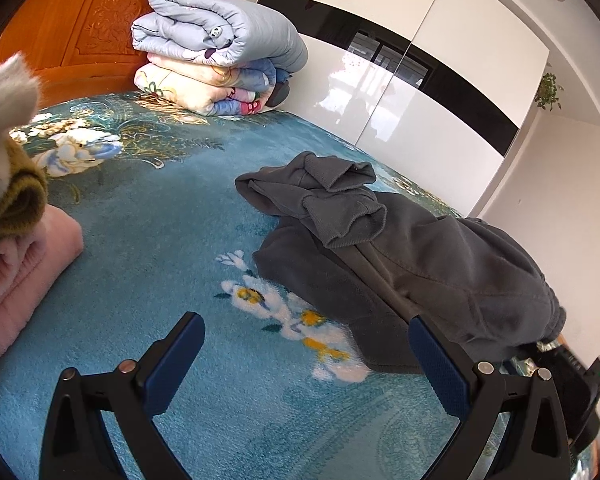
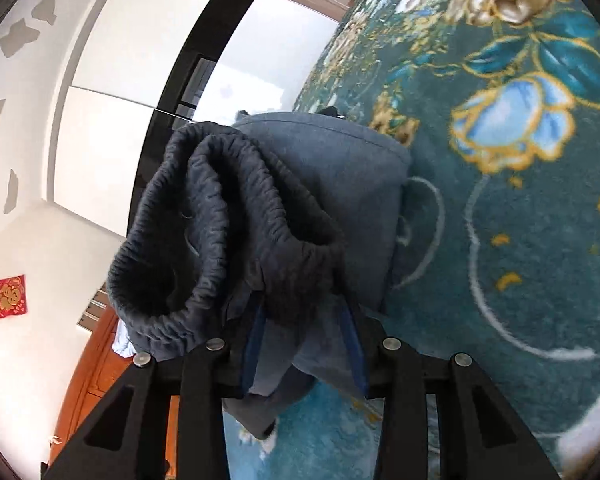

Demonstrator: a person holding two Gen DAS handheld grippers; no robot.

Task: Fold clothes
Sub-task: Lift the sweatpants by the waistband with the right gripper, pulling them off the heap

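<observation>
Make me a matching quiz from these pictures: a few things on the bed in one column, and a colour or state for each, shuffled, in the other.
Things:
1. grey sweatpants
2. stack of folded quilts
3. left gripper
4. pink folded garment

States:
A. open, nothing between its fingers
B. piled against the wooden headboard
C. waistband clamped in the right gripper
D. lies at the left edge of the left wrist view, under a green knit item

Pairs: 1-C, 2-B, 3-A, 4-D
</observation>
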